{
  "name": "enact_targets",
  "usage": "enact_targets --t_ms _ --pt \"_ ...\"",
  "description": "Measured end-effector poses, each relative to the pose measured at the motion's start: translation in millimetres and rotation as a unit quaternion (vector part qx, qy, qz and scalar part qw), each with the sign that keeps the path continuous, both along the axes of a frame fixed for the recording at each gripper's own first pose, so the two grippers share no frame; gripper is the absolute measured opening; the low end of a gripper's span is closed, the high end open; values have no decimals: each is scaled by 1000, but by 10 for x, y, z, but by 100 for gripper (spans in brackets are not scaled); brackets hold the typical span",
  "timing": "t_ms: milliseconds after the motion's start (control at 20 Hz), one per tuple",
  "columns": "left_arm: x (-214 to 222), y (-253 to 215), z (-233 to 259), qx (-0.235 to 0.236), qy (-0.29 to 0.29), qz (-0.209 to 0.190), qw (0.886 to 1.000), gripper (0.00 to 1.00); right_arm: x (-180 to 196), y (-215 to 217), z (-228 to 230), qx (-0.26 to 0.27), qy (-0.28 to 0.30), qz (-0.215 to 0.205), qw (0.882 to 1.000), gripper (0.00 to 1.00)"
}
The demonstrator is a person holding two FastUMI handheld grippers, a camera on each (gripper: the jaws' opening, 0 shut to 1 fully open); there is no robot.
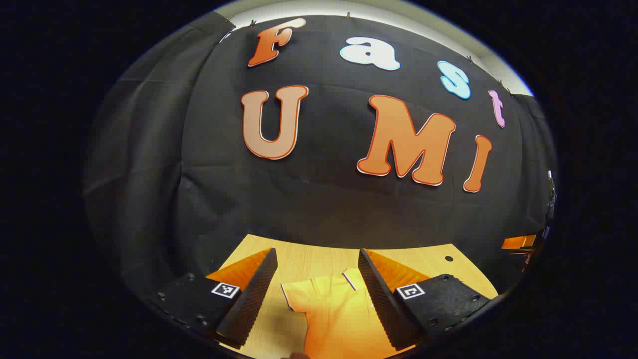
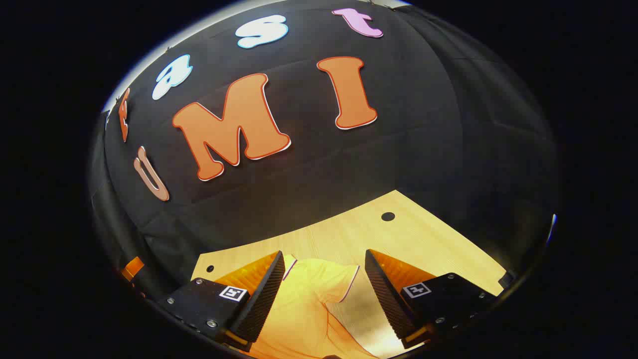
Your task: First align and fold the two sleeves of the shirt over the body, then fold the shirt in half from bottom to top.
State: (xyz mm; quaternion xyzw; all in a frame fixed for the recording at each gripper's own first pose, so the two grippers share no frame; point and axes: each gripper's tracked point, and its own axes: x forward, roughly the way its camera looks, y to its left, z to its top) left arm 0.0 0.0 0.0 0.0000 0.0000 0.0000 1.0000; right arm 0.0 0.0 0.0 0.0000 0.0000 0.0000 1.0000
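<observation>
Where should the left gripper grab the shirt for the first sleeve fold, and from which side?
Likely the short sleeve's hemmed cuff on the yellow shirt, which lies flat on the wooden table between the open fingers of the left gripper. Come down from above, pinching the trimmed outer edge. The right gripper is also open, above the other sleeve.

A light wooden table with small dark holes is seen; a yellow short-sleeved shirt is laid flat on it, sleeves spread.
</observation>
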Motion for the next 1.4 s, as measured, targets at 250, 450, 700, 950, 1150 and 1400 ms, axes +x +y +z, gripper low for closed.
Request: enact_targets --t_ms 250,450,700,950,1150,1400 --pt "118 113 -101 -28 12 -16 999 98 -17 117 -76 -5 11 -24 1000 98" --pt "137 168 -18 -24 -2 -12 1000 98 2 304 -49 -43 -4 -9 999 98" --pt "53 195 214 -11 -48 -8 999 98 -5 482 61 -98 -41 16 994 98" --pt "-79 177 400 -4 -89 -2 996 98 -57 570 294 -134 -106 30 985 97" --pt "-109 118 431 0 -93 -3 996 98 -27 550 257 -143 -98 28 984 98" --pt "-73 124 276 -3 -73 -2 997 98 108 521 122 -139 -61 22 988 97"
